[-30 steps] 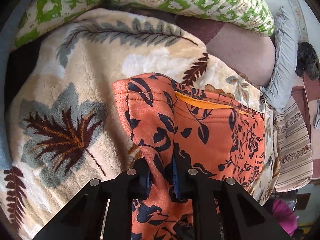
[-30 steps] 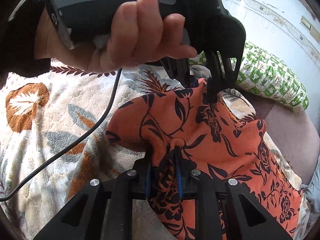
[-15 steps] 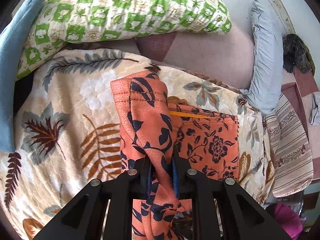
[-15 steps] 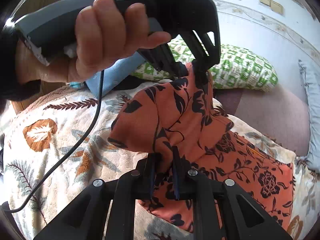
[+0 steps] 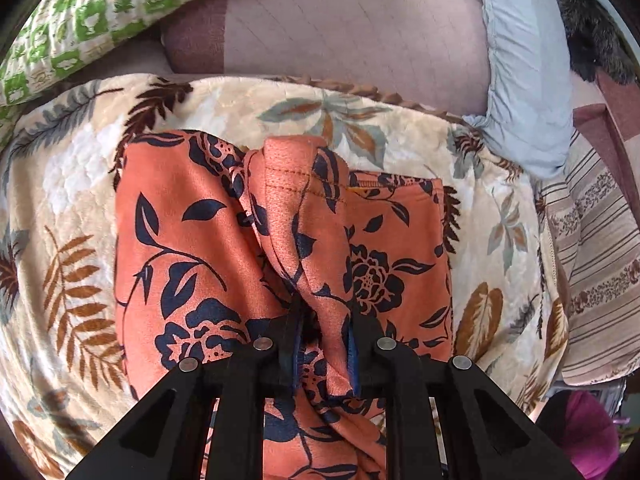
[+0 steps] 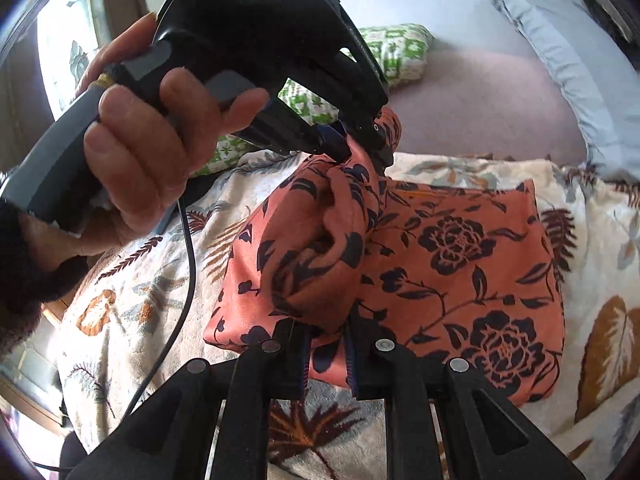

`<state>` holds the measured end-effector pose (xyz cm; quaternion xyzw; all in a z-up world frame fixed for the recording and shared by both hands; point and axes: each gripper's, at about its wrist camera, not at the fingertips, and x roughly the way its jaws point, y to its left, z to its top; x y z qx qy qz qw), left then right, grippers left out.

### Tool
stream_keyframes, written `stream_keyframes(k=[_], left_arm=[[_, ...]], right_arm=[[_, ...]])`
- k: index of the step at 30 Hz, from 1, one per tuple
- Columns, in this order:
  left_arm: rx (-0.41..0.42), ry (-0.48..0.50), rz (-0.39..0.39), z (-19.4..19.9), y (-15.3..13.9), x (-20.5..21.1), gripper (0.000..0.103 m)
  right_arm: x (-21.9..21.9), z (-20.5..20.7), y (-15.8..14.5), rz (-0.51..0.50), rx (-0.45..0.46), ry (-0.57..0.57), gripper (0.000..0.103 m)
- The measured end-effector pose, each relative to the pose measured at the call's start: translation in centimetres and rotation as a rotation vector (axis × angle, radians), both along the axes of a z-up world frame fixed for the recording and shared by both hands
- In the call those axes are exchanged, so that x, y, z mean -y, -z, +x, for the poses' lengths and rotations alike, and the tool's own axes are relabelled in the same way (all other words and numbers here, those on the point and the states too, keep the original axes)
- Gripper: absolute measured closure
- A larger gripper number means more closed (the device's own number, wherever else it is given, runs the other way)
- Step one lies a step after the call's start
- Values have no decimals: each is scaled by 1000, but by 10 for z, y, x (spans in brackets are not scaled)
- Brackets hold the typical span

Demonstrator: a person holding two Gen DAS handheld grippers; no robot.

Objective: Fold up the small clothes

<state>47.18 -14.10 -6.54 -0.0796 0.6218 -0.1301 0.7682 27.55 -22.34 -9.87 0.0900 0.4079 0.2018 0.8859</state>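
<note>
An orange garment with a dark floral print [image 5: 192, 248] [image 6: 460, 264] lies on a leaf-patterned blanket [image 5: 72, 272] [image 6: 132, 320]. My left gripper [image 5: 323, 344] is shut on a hemmed edge of the cloth, which stands up in a fold between its jaws. The right wrist view shows that same left gripper [image 6: 360, 144] above the garment, held by a person's hand [image 6: 152, 152], pinching the raised cloth. My right gripper [image 6: 326, 354] is shut on the near edge of the folded-over flap. The lifted part hangs over the flat part of the garment.
A green and white patterned pillow [image 5: 80, 20] [image 6: 396, 52] lies at the back. Beside it are a mauve cushion [image 5: 340, 40] and a light blue pillow [image 5: 524, 68]. A striped cloth [image 5: 596, 248] lies at the right. A black cable [image 6: 184, 280] hangs from the left gripper.
Both grippers carried the held edge across the garment toward the pillows, folding it over the flat part. The right gripper rolled, and the left gripper sits further right in its view.
</note>
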Motion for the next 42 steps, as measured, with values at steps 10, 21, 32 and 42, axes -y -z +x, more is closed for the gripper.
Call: stream_keyframes(k=[10, 21, 32, 42], left_arm=[[-70, 26, 180, 15, 62, 60, 75], [36, 14, 287, -9, 6, 66, 66], [63, -188, 273, -52, -3, -21, 61], [205, -274, 348, -101, 35, -19, 57]], right_arm=[[60, 6, 57, 304, -190, 83, 85], [95, 7, 51, 470, -274, 121, 66], [140, 13, 47, 478, -197, 210, 48], [98, 26, 77, 388, -265, 95, 58]])
